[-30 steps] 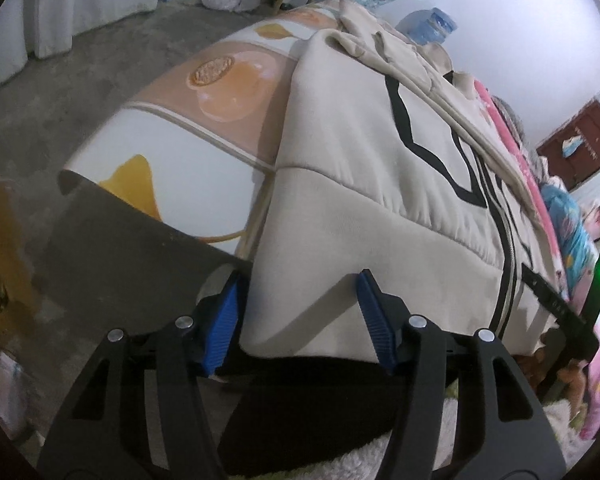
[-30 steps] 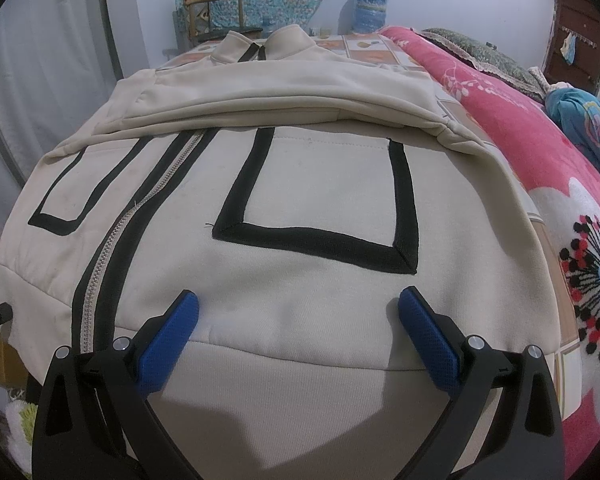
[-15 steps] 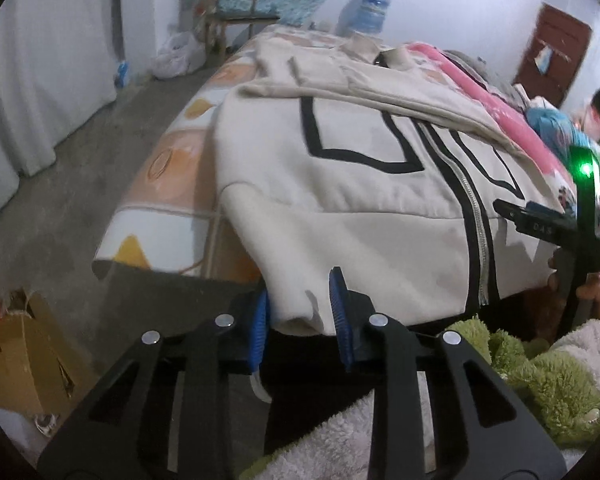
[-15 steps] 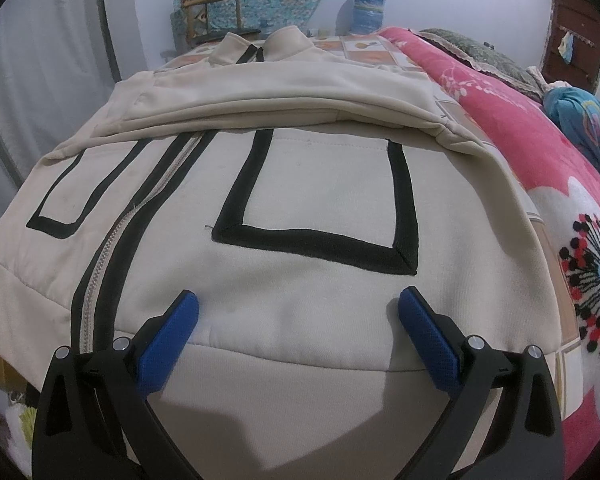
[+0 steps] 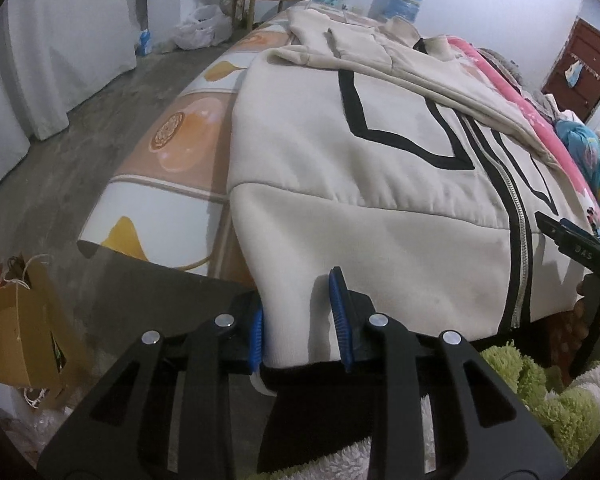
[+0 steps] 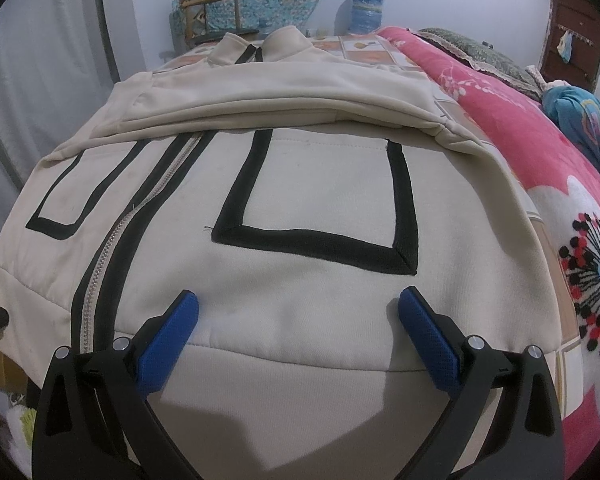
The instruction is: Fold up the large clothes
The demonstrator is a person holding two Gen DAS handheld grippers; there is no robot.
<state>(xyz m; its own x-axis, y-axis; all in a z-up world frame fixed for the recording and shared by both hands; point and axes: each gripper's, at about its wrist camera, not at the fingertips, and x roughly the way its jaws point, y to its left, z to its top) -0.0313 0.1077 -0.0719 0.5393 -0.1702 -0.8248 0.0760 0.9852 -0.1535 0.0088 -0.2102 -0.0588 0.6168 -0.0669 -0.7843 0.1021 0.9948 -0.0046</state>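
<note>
Here a cream zip-up jacket (image 6: 308,280) with black trim lies spread face up on a bed (image 5: 168,168), its sleeves folded across the chest and its ribbed hem hanging over the bed's near edge. The left gripper (image 5: 300,316) has its blue pads set on either side of the hem's left corner, the jaws narrowed with a fold of hem cloth between them; the pads seem to touch the fabric, though whether they truly pinch it I cannot tell. The right gripper (image 6: 298,332) stands wide open over the hem on the other side of the zipper (image 6: 100,312), just below the black-outlined pocket (image 6: 320,200), its blue pads well apart and holding nothing. A pink floral blanket (image 6: 540,140) covers the bed to the jacket's right. On the floor beside the bed sits a torn cardboard box (image 5: 24,328), and a green plush toy (image 5: 540,384) lies near the bed's foot.
</note>
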